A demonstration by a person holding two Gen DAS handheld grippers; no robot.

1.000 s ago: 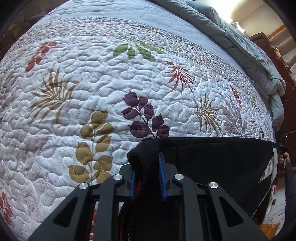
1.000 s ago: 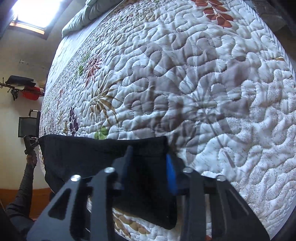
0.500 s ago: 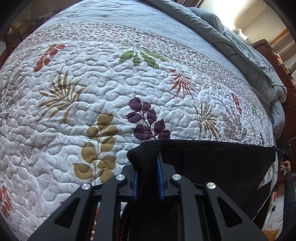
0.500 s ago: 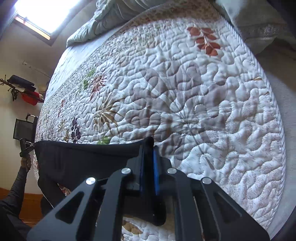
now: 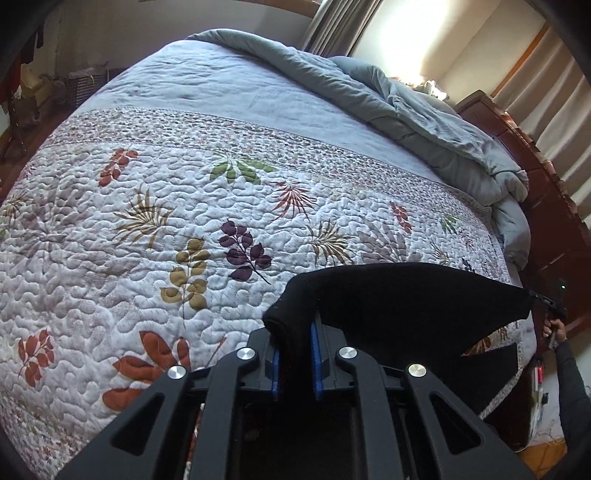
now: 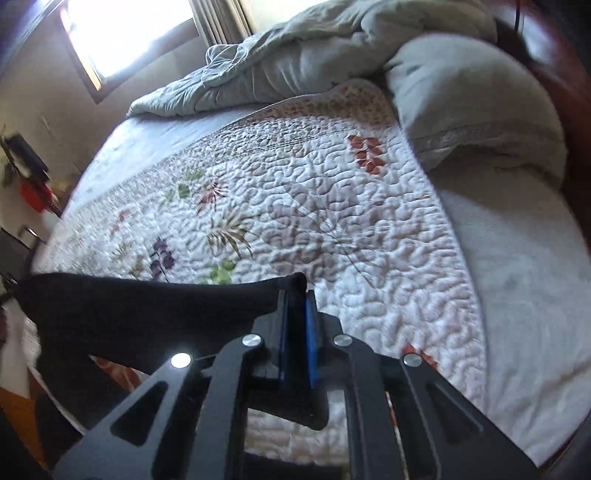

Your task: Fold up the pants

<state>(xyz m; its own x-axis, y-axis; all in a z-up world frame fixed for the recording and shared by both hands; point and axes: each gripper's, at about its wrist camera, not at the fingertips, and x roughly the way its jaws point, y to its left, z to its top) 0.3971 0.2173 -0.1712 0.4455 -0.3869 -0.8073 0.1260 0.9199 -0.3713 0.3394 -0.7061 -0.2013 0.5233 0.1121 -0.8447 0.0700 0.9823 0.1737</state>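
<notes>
Pants: black pants (image 5: 402,302) of a soft, matte fabric were seen stretched in a band between the two grippers, held above the near edge of the bed; the upper edge ran taut, and lower parts hung down in front of the quilt (image 5: 155,206).
Left gripper: the left gripper (image 5: 295,363) was closed on a bunched corner of the pants, the cloth pinched between its blue-lined fingers (image 5: 316,365) and bulging out above the tips.
Right gripper: the right gripper (image 6: 297,339) was clamped on the opposite corner, its blue pads nearly together with a thin fold of the fabric between them.
Left wrist view only: the far end of the pants was shown drawn to a point where the other gripper (image 5: 550,301) had hold of it, with a hand (image 5: 554,328) and dark sleeve beside it; a rumpled grey comforter (image 5: 424,110) and a dark wooden headboard (image 5: 546,192) were also shown.
Right wrist view only: a grey pillow (image 6: 476,107), a bright window (image 6: 125,33) and red and black objects (image 6: 31,181) by the wall were shown, blurred.
Quilt: a white quilted cover printed with purple, ochre, rust and green leaves was spread under the pants.
Writing: no brand, label or lettering could be read in either view.
</notes>
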